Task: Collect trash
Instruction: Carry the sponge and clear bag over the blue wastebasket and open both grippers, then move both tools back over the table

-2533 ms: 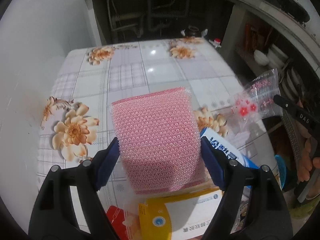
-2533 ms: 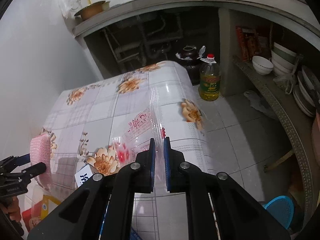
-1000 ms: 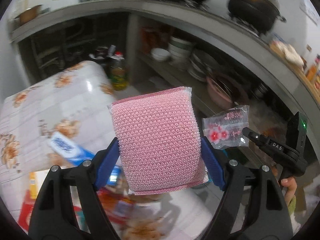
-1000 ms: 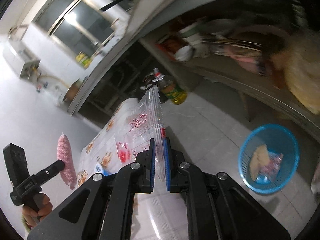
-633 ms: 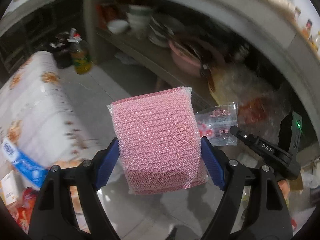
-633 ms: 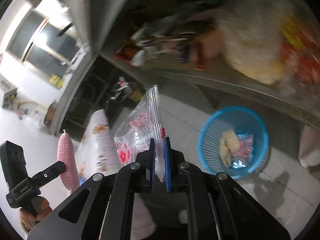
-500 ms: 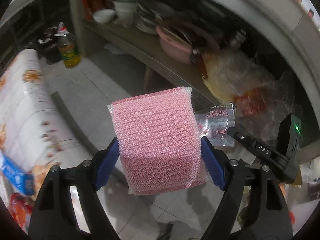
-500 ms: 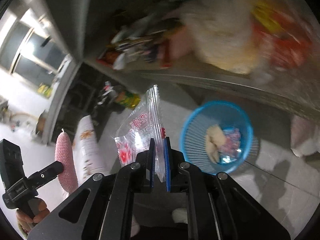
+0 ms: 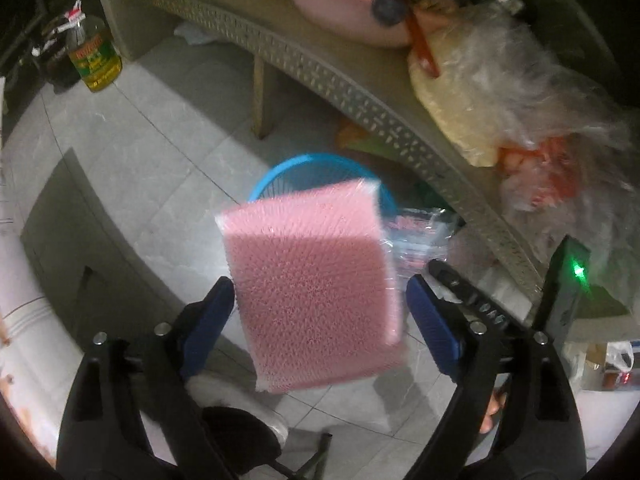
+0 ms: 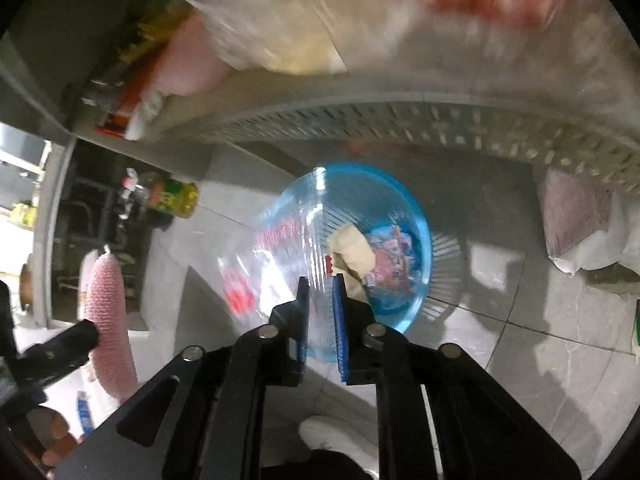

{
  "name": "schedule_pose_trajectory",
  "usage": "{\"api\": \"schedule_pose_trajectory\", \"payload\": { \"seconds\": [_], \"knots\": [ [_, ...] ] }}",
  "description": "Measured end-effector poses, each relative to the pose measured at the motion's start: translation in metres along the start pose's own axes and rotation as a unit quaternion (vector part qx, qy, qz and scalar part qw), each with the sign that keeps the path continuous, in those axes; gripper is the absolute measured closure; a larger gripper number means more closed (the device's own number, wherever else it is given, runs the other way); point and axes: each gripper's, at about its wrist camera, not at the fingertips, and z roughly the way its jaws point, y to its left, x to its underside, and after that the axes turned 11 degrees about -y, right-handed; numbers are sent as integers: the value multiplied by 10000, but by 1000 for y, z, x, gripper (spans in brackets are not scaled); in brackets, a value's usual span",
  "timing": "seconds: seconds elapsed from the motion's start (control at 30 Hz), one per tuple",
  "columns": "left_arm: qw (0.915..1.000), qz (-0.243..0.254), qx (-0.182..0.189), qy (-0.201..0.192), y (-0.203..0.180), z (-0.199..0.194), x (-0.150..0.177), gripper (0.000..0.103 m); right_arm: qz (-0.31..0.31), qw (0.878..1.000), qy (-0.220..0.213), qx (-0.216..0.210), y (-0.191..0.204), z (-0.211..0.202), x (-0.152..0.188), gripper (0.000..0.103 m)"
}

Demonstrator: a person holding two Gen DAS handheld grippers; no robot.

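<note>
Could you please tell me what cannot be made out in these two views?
- Left wrist view: most of the blue basket hides behind the pink sponge.
- Both views: print on the clear bag is motion-blurred.
- Right wrist view: bagged goods on the shelf are smeared.

Oil bottle [image 9: 95, 59]; pink basin [image 9: 336, 0]

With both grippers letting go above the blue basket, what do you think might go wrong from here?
1. The pink sponge looks offset from the blue basket, which shows only past its far edge; as the left gripper opens, it may land on the floor.
2. The clear bag is light and hangs partly outside the rim as the right gripper opens; it may drift aside or catch on the edge.
</note>
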Motion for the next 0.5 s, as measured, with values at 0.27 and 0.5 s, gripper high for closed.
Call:
{"api": "schedule_pose_trajectory", "payload": {
  "seconds": [0.27,0.5],
  "knots": [
    [9987,-435,159,213,7,17,7,19,187,9989,363,250,-30,23,19,61],
    [9973,-592,393,-159,17,-34,19,19,-12,9995,280,120,-29,-14,25,55]
  ]
}}
